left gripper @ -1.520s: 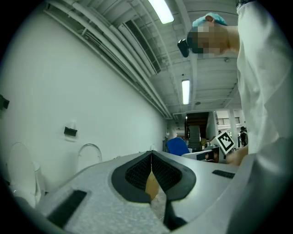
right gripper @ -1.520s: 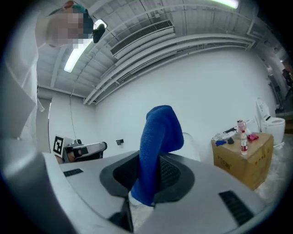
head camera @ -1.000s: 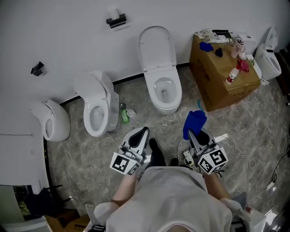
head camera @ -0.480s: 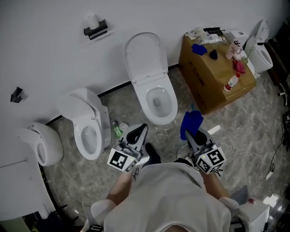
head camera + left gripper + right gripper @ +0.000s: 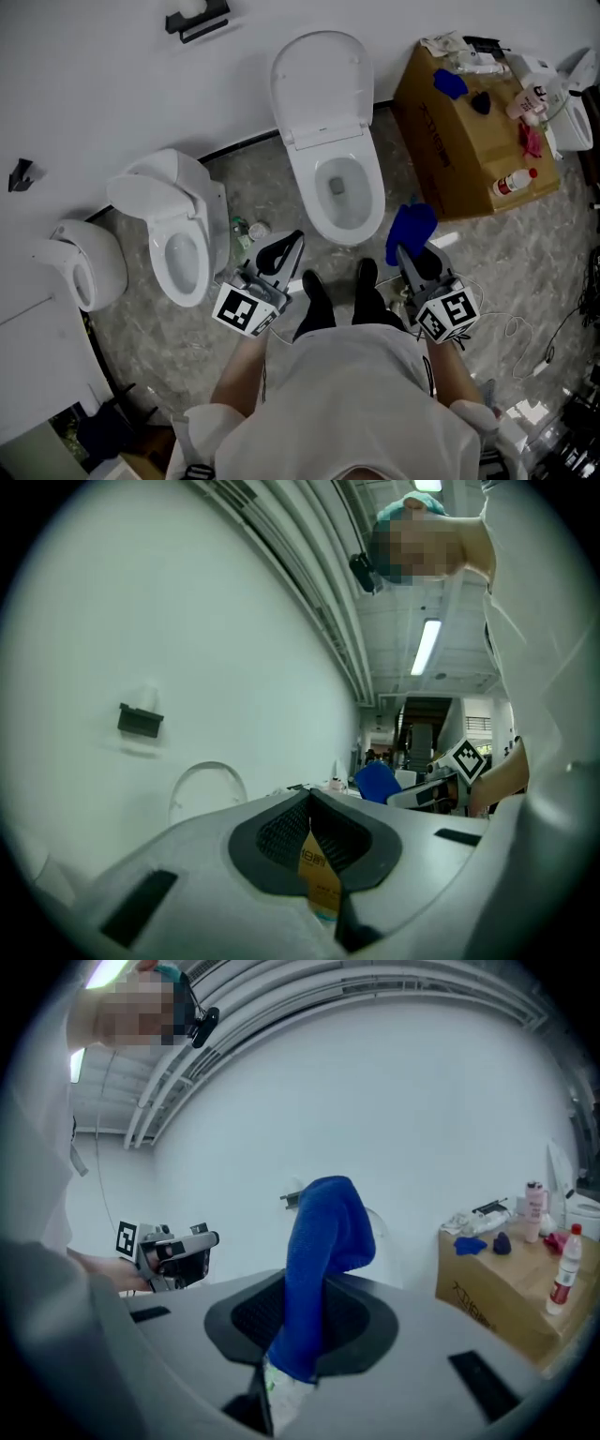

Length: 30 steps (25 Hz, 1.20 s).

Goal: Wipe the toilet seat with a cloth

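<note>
The white toilet stands in the middle of the head view with its lid (image 5: 322, 82) raised and its seat (image 5: 303, 192) down around the bowl. My right gripper (image 5: 412, 251) hovers just right of the bowl's front, shut on a blue cloth (image 5: 411, 228) that sticks up out of the jaws. In the right gripper view the cloth (image 5: 323, 1241) droops over the right gripper (image 5: 302, 1321). My left gripper (image 5: 292, 242) is shut, left of the bowl's front, touching nothing. The left gripper (image 5: 310, 806) points at the wall, with the lid (image 5: 208, 785) ahead.
A second toilet (image 5: 183, 239) and a wall-hung bowl (image 5: 82, 267) stand to the left. A green bottle (image 5: 240, 234) lies between the toilets. A cardboard box (image 5: 464, 131) with bottles and rags is at the right. Cables (image 5: 511, 328) run over the floor. The person's shoes (image 5: 317, 292) face the bowl.
The person has stepped up to the middle toilet, so the bowl now lies just ahead of both grippers and the shoes. Both grippers stay shut, the cloth still in the right one.
</note>
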### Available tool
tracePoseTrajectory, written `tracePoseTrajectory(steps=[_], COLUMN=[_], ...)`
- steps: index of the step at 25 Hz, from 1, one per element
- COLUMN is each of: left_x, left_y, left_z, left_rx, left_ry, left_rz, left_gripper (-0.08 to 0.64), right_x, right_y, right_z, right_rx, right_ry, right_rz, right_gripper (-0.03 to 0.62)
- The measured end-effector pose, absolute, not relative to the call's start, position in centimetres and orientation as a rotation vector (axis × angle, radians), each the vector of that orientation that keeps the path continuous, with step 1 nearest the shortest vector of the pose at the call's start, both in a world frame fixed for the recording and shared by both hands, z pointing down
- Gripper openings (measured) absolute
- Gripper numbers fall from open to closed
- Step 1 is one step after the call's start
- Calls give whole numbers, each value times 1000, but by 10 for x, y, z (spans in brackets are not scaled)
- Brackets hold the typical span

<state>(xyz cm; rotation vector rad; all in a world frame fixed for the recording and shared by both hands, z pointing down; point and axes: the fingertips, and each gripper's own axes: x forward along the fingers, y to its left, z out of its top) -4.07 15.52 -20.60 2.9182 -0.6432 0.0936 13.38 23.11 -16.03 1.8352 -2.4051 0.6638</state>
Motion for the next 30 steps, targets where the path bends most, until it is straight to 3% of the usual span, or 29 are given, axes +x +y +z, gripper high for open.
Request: tracePoseTrajectory(steps=[11, 30], left_x=[4, 1], left_y=[110, 116], left_z=[-88, 122], left_rx=[2717, 2525], left_ry=[-792, -817], left_rz=[135, 219], left_gripper=[9, 9], right_x=[176, 165], right_y=[148, 162], right_z=[-32, 182], right_rx=[1652, 1643], right_ry=[-2354, -2216], right_rz=[746, 986], right_gripper=[77, 77])
